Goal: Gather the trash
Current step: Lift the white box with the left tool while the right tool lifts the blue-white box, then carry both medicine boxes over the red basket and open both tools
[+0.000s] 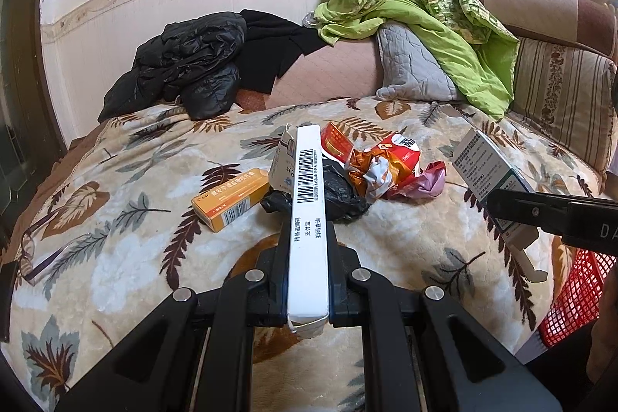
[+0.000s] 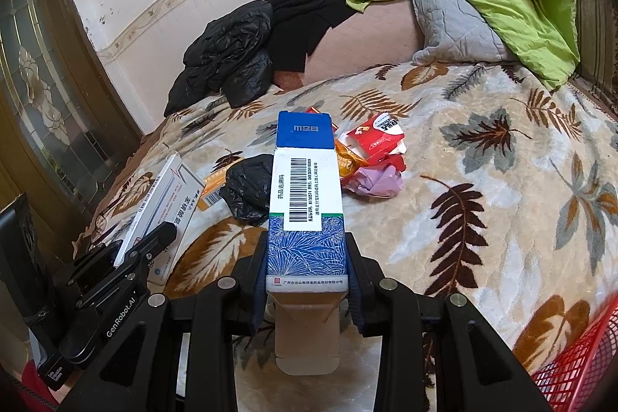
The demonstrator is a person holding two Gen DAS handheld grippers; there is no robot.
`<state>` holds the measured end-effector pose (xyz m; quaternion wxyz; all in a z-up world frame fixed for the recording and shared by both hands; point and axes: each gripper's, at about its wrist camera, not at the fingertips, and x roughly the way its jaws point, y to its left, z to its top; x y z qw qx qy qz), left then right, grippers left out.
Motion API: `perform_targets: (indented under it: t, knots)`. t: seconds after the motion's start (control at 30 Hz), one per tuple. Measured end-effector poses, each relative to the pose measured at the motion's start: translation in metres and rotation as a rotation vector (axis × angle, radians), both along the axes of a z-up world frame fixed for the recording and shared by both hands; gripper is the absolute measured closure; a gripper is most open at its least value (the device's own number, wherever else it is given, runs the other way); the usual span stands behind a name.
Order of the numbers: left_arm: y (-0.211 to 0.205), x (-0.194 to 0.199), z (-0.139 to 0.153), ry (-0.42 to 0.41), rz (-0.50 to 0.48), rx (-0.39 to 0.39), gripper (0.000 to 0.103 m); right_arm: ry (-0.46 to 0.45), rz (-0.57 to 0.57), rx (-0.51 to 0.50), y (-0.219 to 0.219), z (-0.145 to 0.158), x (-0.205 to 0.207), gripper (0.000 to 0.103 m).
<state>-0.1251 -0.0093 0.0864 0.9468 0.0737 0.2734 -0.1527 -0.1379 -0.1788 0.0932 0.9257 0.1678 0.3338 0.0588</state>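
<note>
My left gripper (image 1: 308, 250) is shut on a long white medicine box (image 1: 308, 219) with a barcode, held above the bed. My right gripper (image 2: 307, 257) is shut on a blue and white medicine box (image 2: 305, 195), its bottom flap open. Each held box also shows in the other view: the white box (image 2: 162, 207) and the blue box (image 1: 488, 172). On the leaf-patterned blanket (image 1: 116, 219) lie an orange box (image 1: 231, 199), a crumpled black bag (image 1: 332, 192), red and orange wrappers (image 1: 386, 161) and a pink wrapper (image 2: 376, 182).
A red mesh basket (image 2: 583, 358) stands at the bed's near right edge, also in the left wrist view (image 1: 575, 292). A black jacket (image 1: 185, 72), a grey pillow (image 1: 413, 64) and a green quilt (image 1: 425, 10) lie at the back. Glasses (image 1: 31, 253) lie at the left.
</note>
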Motion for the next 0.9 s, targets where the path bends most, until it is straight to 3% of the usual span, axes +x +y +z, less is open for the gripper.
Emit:
perform_targets:
  t: [0.9]
  knots:
    - [-0.012,-0.007,0.001,-0.002,-0.030,-0.006,0.091,-0.006,-0.013,0.005,-0.004,0.001,-0.002,0.067]
